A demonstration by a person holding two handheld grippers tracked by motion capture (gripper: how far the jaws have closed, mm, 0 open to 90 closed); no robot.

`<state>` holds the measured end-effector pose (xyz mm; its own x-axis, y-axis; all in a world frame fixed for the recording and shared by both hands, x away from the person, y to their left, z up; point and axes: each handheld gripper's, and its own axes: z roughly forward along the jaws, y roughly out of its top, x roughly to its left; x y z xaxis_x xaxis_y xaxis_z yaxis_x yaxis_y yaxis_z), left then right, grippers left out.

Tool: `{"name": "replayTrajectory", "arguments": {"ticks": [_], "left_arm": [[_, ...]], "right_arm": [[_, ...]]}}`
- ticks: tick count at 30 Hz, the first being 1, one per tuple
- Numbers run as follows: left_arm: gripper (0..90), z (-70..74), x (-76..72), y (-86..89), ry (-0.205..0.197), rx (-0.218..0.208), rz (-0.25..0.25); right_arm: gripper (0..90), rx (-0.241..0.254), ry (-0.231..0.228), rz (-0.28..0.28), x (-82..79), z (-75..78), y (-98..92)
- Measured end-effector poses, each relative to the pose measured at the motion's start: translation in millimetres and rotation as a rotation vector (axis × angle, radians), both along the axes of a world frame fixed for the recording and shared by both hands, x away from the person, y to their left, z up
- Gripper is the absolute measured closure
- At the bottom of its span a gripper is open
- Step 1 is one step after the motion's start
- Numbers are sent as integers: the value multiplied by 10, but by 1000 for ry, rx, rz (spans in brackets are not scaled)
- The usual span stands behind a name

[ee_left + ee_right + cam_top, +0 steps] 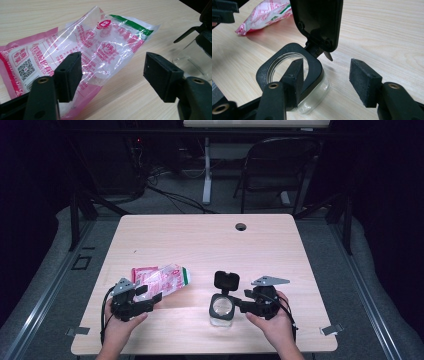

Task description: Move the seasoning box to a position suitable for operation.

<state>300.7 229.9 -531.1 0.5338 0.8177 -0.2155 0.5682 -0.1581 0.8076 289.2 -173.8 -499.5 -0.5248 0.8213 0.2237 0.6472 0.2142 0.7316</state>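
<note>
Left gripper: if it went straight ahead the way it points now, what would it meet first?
Most likely the plastic bag: it lies flat on the table directly ahead of the open left gripper, already reaching in between its fingers. Depth is hard to judge.

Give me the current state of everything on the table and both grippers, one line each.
Plastic bag: lying flat on the table, crinkled, between the left gripper's open jaws but not pinched.
Glass jar: upright on the table, looks empty.
Jar lid: hinged open, standing up behind the mouth.
Left gripper: open, by the bag's near edge.
Right gripper: open, beside the jar's rim, not clamped.
</note>
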Motion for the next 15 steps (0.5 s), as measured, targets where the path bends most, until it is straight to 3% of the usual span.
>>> {"name": "replayTrajectory", "arguments": {"ticks": [8,11,15], "left_arm": [[269,-33,5,-52,-17,-36,-39],[269,-54,13,-67,-21,-4,-40],[299,-112,40,-90,-10,91,-24]], "right_arm": [[433,-1,-10,-11,6,4,-21],[429,3,-11,-11,8,0,-31],[426,7,-3,-17,10,-3,-46]]}}
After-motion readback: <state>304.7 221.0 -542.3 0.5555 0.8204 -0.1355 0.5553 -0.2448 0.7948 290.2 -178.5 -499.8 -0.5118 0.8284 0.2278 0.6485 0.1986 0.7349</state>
